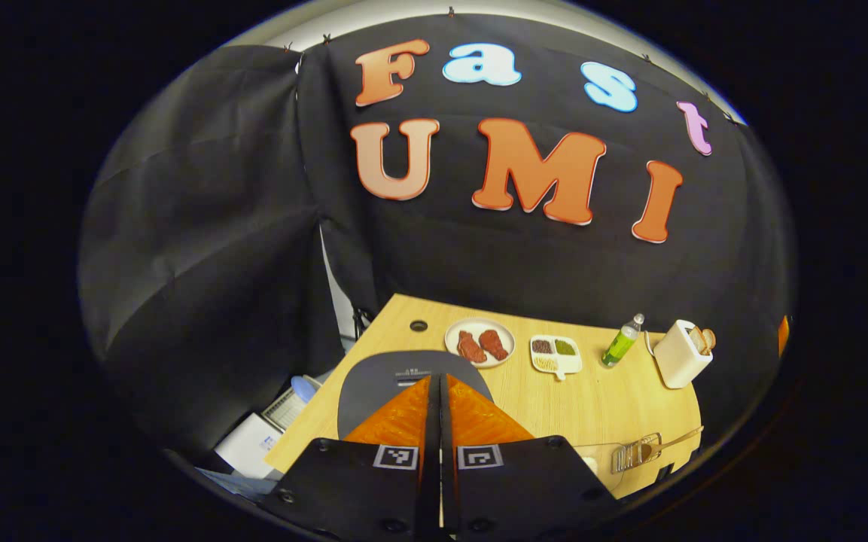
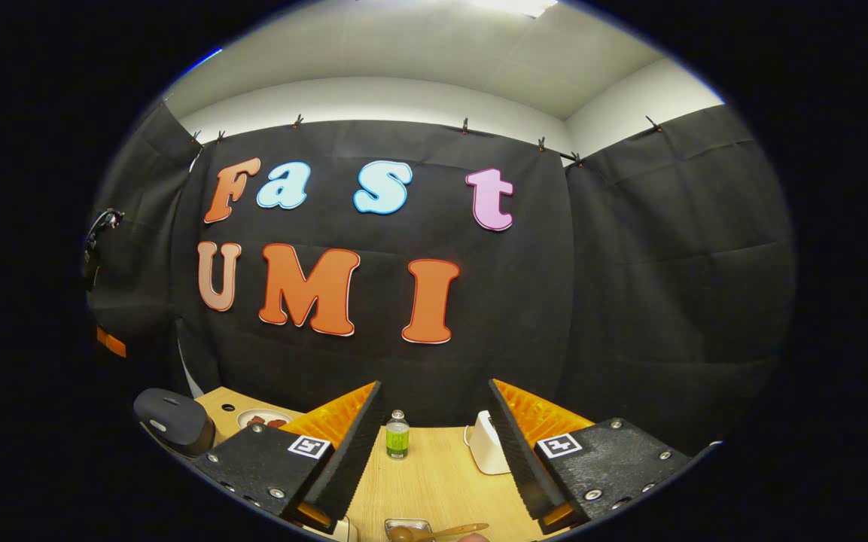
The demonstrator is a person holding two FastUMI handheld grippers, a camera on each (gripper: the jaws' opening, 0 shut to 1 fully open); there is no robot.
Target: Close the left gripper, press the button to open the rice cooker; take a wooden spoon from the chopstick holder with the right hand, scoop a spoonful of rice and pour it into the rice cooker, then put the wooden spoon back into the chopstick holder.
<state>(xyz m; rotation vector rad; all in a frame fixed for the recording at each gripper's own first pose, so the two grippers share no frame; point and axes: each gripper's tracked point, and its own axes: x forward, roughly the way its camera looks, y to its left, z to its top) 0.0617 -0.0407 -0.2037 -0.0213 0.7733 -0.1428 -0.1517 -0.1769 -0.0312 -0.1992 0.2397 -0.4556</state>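
A dark grey rice cooker (image 1: 381, 384) with its lid down stands at the table's near left corner. My left gripper (image 1: 440, 379) is shut with nothing between its fingers, and its tips hover over the lid near the front label. A wire chopstick holder (image 1: 635, 453) at the near right holds a wooden spoon (image 1: 676, 438) that leans out to the right. In the right gripper view my right gripper (image 2: 434, 384) stands open and empty above the table, with the wooden spoon (image 2: 437, 533) and holder (image 2: 406, 524) just below it. The rice cooker (image 2: 174, 420) sits far left.
On the wooden table (image 1: 599, 399) stand a plate of red meat (image 1: 479, 342), a divided white dish (image 1: 555, 353), a green bottle (image 1: 620, 342) and a white toaster (image 1: 679, 354) with bread. Boxes (image 1: 253, 444) lie on the floor to the left.
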